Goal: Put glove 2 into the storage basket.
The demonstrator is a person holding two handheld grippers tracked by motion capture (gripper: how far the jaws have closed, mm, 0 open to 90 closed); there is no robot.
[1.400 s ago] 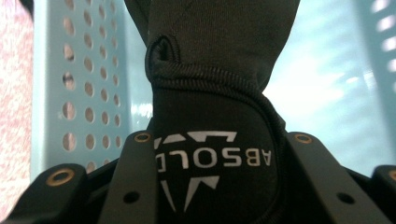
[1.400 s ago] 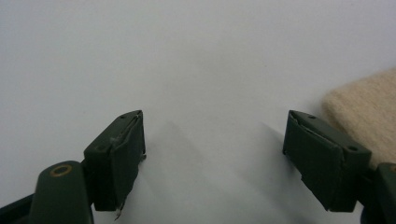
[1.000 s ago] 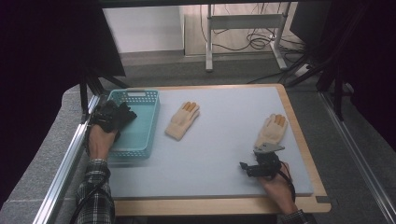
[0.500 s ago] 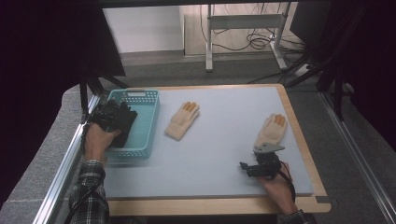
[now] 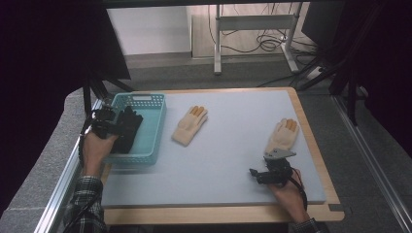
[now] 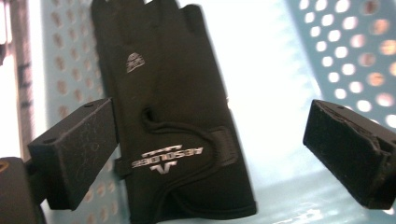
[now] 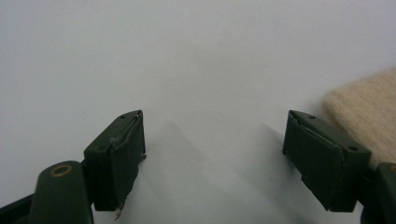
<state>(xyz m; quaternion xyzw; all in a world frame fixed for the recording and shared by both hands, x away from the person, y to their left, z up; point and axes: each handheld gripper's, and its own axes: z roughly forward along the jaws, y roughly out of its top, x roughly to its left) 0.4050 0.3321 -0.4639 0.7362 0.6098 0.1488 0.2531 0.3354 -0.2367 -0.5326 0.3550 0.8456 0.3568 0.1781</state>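
A black glove (image 5: 128, 128) lies in the teal basket (image 5: 145, 99) at the table's left. My left gripper (image 5: 104, 121) hovers at the basket's left side. Its jaws have just been opening and now stand wide apart. In the left gripper view the black glove (image 6: 173, 116) lies below and between the pads, untouched, on the basket floor (image 6: 280, 93). Two beige gloves rest on the mat, one (image 5: 189, 125) near the basket and one (image 5: 283, 136) at the right. My right gripper (image 5: 257, 174) is open just in front of that one, with the beige cuff (image 7: 369, 112) beside its right jaw.
The grey mat (image 5: 228, 160) covers a wooden table with a raised edge (image 5: 320, 145) on the right. A metal rail (image 5: 63, 184) runs along the left side. A desk frame and cables (image 5: 257, 43) stand on the floor beyond.
My left gripper opened and let go of the black glove, which now lies in the basket. The left hand drew back a little toward the left. The right gripper stayed still.
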